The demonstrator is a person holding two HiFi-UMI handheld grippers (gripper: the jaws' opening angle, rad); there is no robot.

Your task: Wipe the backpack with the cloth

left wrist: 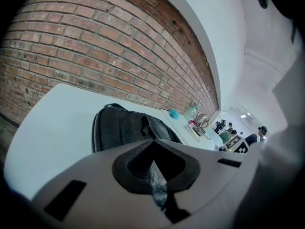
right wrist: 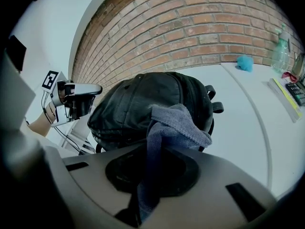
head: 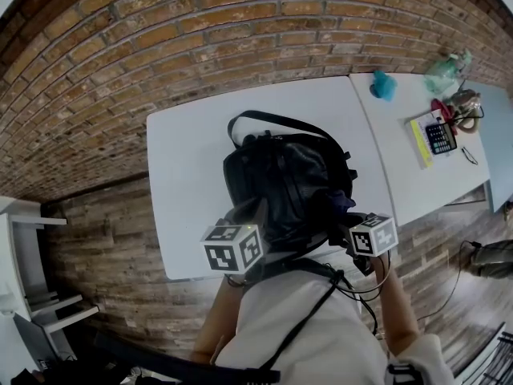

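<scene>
Fingers of the right gripper (right wrist: 151, 175) are closed tight on a blue-grey cloth (right wrist: 178, 123). The cloth rises out of the pinch and flops forward, its free end lying against the near side of the black backpack (right wrist: 138, 99) just ahead of the fingers. Fingers of the left gripper (left wrist: 155, 175) are likewise closed, nipping a thin dark glossy strip. It reads as backpack material, though which part I cannot tell. The backpack lies on a white table (head: 188, 159), its bulk just ahead of both sets of fingers and its carry loop at the far end, toward the brick wall (head: 160, 38). The left gripper is at the backpack's near-left corner and the right gripper at its near-right corner, with the backpack between them. Well off to the right of the right fingers stands a second table (head: 393, 151), butted against the first. On it are a small teal lump (head: 383, 85), a clear bottle (head: 443, 72) and a calculator (head: 440, 137).
</scene>
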